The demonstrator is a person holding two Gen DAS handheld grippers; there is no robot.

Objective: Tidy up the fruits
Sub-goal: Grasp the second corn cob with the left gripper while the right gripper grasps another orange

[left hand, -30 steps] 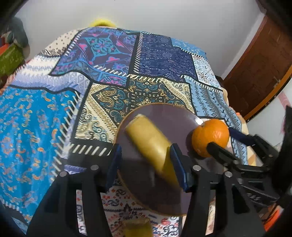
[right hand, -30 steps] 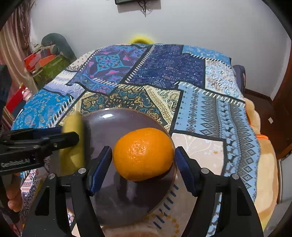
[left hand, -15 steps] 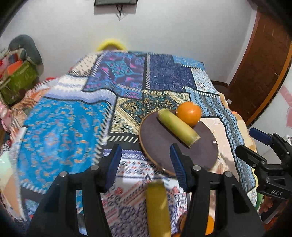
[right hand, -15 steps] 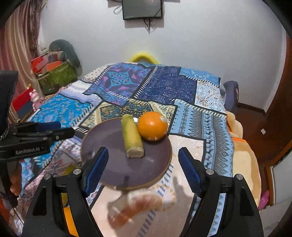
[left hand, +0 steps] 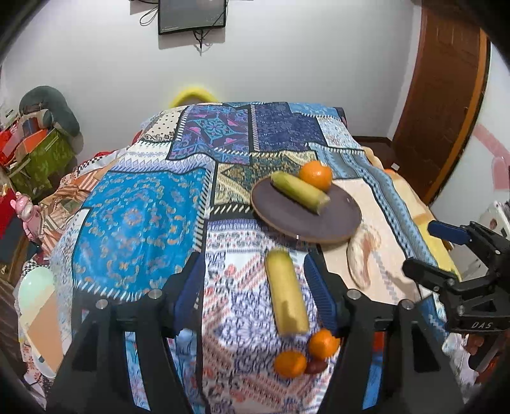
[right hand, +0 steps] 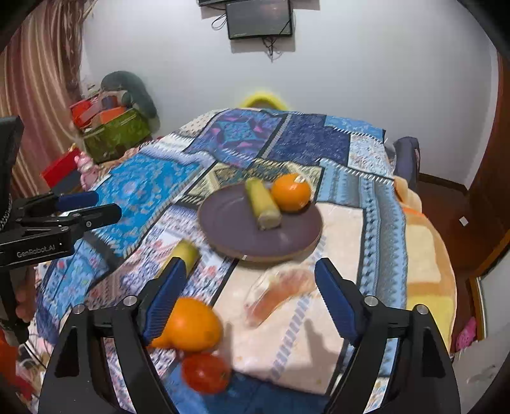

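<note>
The left gripper was spread open and grasped nothing; a yellow-green banana lay on the bedspread between its blue-padded fingers, closer to the right one. Just below that banana, at lower centre of the left view, lay two loose oranges and a small red fruit, partly hidden. The right gripper was likewise released and empty, its fingers framing a clear-wrapped pastry on the cloth. Beside its left finger, at lower left of the right view, sat a blurred orange and a red tomato-like fruit. Farther out, near centre frame, a dark round plate carried a second banana touching an orange. At the top of both views a black screen hung on the white wall, and a green box of clutter stood at upper left.
</note>
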